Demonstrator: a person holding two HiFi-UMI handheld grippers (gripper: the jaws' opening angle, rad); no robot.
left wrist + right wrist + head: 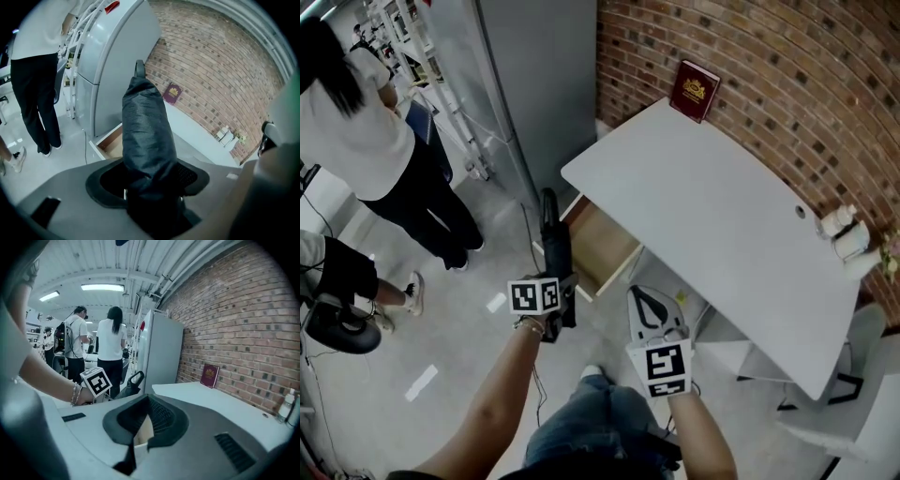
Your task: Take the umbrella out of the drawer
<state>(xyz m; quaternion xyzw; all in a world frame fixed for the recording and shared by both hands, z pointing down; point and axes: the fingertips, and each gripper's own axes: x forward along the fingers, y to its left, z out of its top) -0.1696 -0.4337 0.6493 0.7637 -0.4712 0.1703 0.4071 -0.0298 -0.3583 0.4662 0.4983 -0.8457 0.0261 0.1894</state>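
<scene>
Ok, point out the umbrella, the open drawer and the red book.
umbrella (147, 136), left gripper view, middle of its black sleeve.
drawer (602, 246), head view, bare wooden bottom.
red book (695, 90), head view, front cover.

Head view: camera on the person's head, aimed steeply down from well above, taking in the left tool (555, 281), right tool (654, 314), white table (712, 206), open drawer (600, 248) and floor.

Left tool view: camera rides on that tool and looks along its jaws, tilted down. It sits very near, so the umbrella (147, 136) fills the centre, with drawer and table behind.

Right tool view: camera on that tool, facing almost level across the table top.

Shared by all 3: table, brick wall (750, 56), red book (695, 90). The right tool view also catches the left tool's marker cube (96, 382).
</scene>
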